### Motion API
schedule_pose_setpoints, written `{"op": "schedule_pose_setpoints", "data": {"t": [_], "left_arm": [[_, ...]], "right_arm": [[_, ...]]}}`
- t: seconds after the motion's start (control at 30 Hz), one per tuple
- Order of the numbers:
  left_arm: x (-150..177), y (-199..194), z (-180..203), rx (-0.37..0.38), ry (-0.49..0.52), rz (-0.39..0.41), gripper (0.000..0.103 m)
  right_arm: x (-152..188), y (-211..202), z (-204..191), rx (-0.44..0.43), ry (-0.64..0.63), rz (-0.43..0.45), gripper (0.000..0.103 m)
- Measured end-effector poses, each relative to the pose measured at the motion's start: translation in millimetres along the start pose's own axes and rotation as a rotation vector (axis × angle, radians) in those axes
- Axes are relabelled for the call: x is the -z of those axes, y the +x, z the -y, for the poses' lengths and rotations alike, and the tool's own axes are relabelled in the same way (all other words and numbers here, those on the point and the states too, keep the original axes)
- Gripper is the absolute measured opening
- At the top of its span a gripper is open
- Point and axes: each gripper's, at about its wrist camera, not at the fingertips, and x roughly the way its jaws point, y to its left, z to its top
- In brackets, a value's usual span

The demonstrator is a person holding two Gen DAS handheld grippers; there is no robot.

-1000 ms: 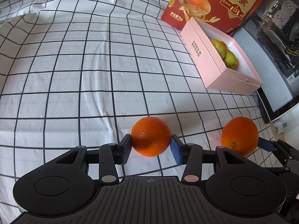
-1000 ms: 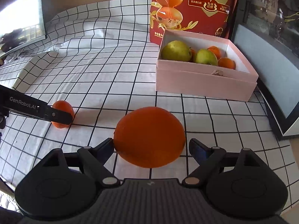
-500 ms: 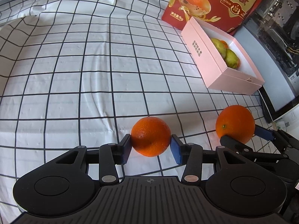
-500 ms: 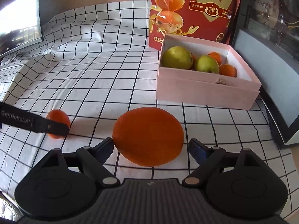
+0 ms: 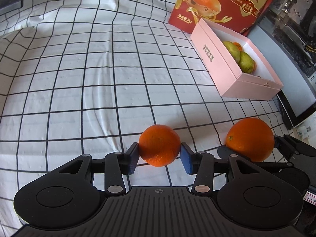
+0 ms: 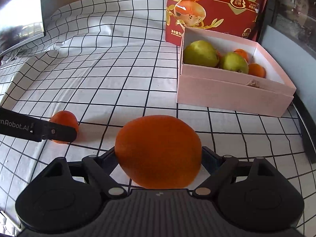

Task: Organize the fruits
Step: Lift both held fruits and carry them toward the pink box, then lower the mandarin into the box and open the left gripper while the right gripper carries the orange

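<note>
My left gripper (image 5: pixel 159 151) is shut on a small orange (image 5: pixel 159 145), low over the checked cloth. My right gripper (image 6: pixel 158 154) is shut on a bigger orange (image 6: pixel 158 151), which also shows at the right of the left wrist view (image 5: pixel 250 139). The small orange and a left fingertip (image 6: pixel 59 132) show at the left of the right wrist view. An open pink box (image 6: pixel 233 96) holds two green pears (image 6: pixel 200 53) and small oranges (image 6: pixel 256 70). It stands ahead and to the right, also in the left wrist view (image 5: pixel 223 59).
A red printed bag (image 6: pixel 213 6) stands upright behind the pink box. A monitor (image 6: pixel 19 23) stands at the far left. A dark framed panel (image 5: pixel 296 90) lies along the right edge of the table. The cloth (image 5: pixel 98 79) has folds at the far left.
The right gripper has carried the bigger orange forward, closer to the pink box, and its jaws look tighter on it. The left gripper and its small orange have barely moved.
</note>
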Motion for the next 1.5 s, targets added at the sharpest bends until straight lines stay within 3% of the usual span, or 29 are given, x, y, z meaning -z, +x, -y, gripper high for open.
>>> {"op": "schedule_pose_setpoints", "data": {"t": [0.4,0.67,0.8,1.1,1.27,1.5], "left_arm": [[-7.6,4.2,-1.6,0.01,-0.011,-0.007,0.051],[-14.3,8.4,8.6,-0.027,0.037,-0.004,0.05],[-13.1,7.9,10.6,0.046,0.005,-0.021,0.049],[-10.5,7.7,41.1,0.123,0.077,-0.046,0.049],[-41.5,1.7,59.7,0.159,0.105,0.0,0.049],[-130.6,-2.7,112.3,0.193,0.205,0.147,0.049]], "right_arm": [[1.2,-3.6,0.7,-0.022,-0.002,-0.015,0.08],[5.2,-8.9,7.5,-0.015,0.012,-0.024,0.079],[8.5,-13.0,19.2,0.012,0.037,-0.022,0.079],[15.3,-22.4,55.1,0.089,0.121,-0.018,0.079],[8.4,-32.3,68.9,0.107,0.144,0.004,0.079],[-23.6,-65.4,83.8,0.122,0.115,0.13,0.079]]}}
